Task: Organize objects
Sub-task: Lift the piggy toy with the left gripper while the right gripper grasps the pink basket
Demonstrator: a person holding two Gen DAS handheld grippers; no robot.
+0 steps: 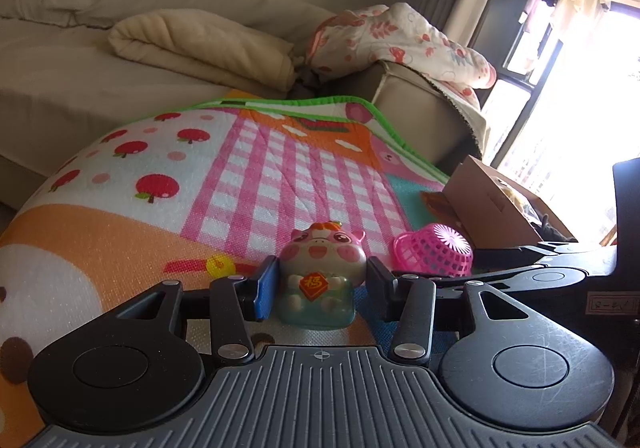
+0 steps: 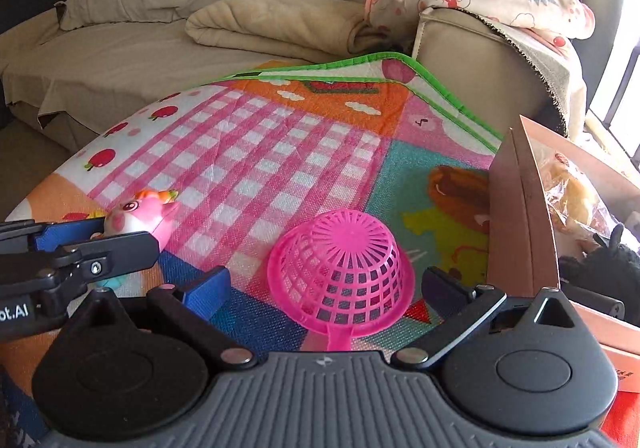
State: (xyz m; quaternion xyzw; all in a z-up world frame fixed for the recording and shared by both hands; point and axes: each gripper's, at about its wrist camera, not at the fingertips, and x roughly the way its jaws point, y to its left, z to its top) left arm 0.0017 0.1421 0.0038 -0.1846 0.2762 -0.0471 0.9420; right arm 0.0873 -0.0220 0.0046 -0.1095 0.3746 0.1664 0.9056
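A pink pig toy (image 1: 322, 268) with a clear teal base sits upright on the play mat (image 1: 240, 168). My left gripper (image 1: 322, 282) is shut on it, with a pad pressed against each side. From the right wrist view the pig (image 2: 148, 212) shows at the left, held in the left gripper (image 2: 108, 236). A pink plastic mesh basket (image 2: 340, 260) lies upside down on the mat, its handle pointing toward the camera. My right gripper (image 2: 324, 284) is open around it, both pads clear of its rim. The basket (image 1: 434, 250) lies just right of the pig.
An open cardboard box (image 2: 520, 208) holding soft toys stands right beside the basket. Behind the mat is a beige sofa (image 1: 80, 68) with a folded blanket (image 1: 200, 44) and a floral quilt (image 1: 400, 40) over its armrest. A bright window glares at far right.
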